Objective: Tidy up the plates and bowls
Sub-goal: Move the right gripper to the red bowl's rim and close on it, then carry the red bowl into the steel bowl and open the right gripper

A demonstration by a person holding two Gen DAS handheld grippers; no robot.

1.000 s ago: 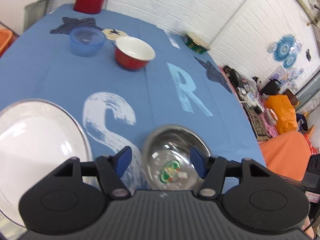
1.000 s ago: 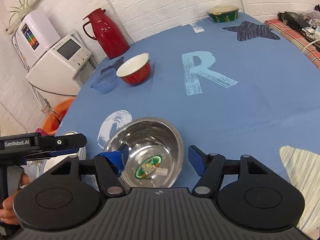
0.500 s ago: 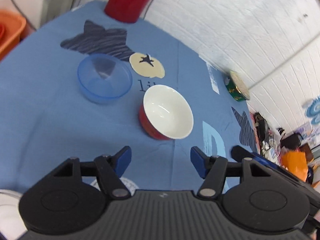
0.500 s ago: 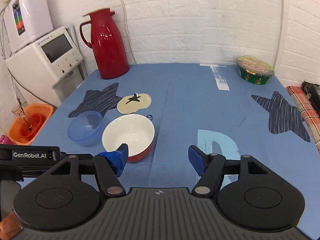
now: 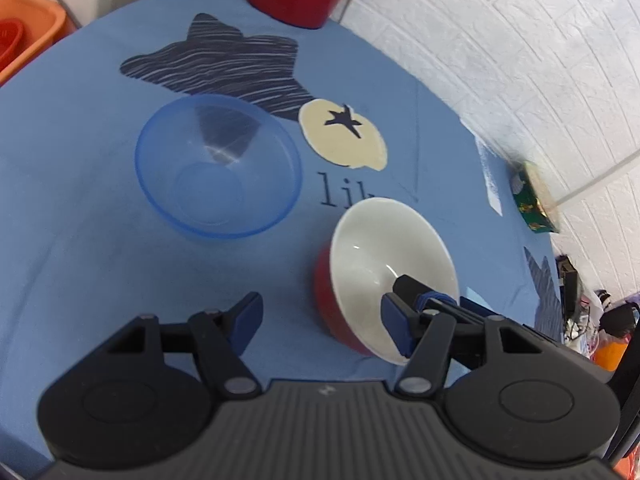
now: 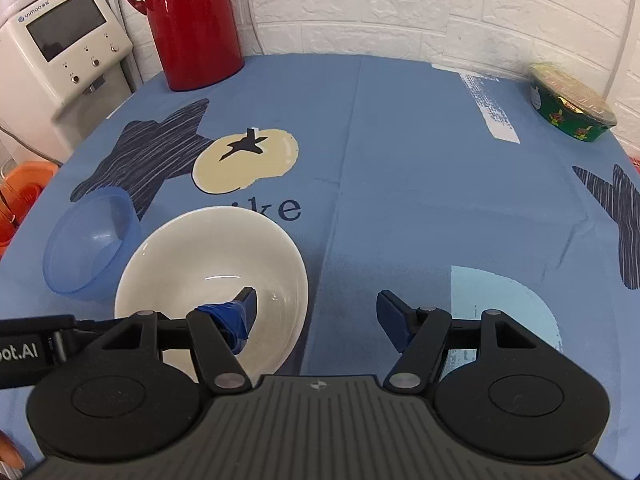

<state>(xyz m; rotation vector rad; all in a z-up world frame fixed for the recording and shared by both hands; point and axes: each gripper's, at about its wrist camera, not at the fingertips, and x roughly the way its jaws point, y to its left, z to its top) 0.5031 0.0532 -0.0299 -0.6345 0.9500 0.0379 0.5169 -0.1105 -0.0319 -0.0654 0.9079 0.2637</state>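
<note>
Left gripper (image 5: 322,322) black, ribbed dark-grey housing, two round black hubs, silver pivot screws, blue-padded jaws, right gripper (image 6: 316,314) the same build, blue tape wound round one finger, white "ot.AI" lettering beside its left hub

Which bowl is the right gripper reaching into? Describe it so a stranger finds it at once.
Start at the tall red thermos by the brick wall and come forward over the blue tablecloth, past the cream tomato print. The red bowl sits beside the clear blue bowl; unlike that see-through neighbour, it is opaque, glossy white inside and red outside.
</note>
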